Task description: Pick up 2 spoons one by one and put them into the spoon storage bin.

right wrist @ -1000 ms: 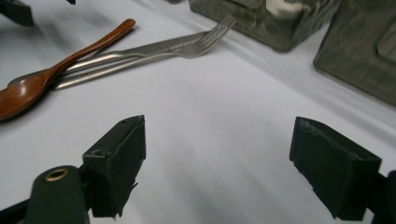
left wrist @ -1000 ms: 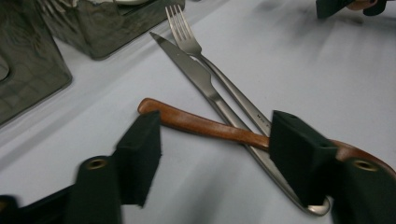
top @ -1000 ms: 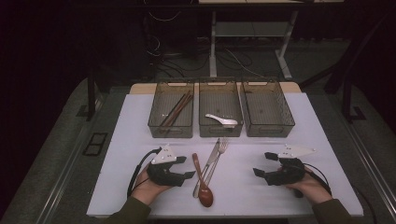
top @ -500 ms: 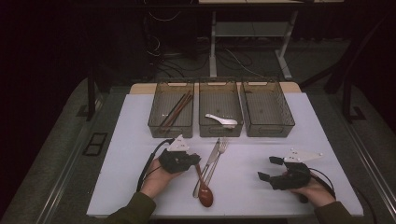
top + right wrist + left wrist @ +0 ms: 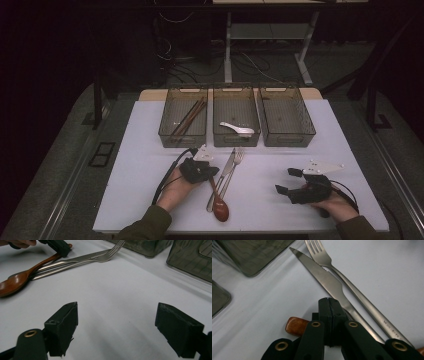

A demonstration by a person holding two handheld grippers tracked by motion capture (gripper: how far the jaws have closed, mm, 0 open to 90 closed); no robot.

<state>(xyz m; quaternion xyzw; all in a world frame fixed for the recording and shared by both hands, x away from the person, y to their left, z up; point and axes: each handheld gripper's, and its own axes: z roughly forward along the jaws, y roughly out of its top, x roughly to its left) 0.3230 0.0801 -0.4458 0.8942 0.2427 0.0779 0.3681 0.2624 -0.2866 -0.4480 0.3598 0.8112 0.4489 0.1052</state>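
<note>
Centrally, a white table [image 5: 150,200] carries three smoked bins in a row at its far side: the left bin [image 5: 183,118] holds dark chopsticks [image 5: 188,119], the middle bin [image 5: 235,117] a white spoon [image 5: 237,129], and the right bin [image 5: 285,116] has no contents that can be made out. Nearer the person lie a knife [image 5: 222,177], a fork [image 5: 233,169] just beside it, and a wooden spoon [image 5: 218,198] with its bowl toward the table's near edge. The left gripper [image 5: 206,172] sits over the wooden spoon's handle; in the left gripper view its jaws are pressed together above the handle end, but whether they pinch the handle cannot be told. The knife blade and fork run alongside, just right of the jaws. The right gripper [image 5: 284,181] rests well apart at the right, jaws spread wide over bare table, holding nothing.
</note>
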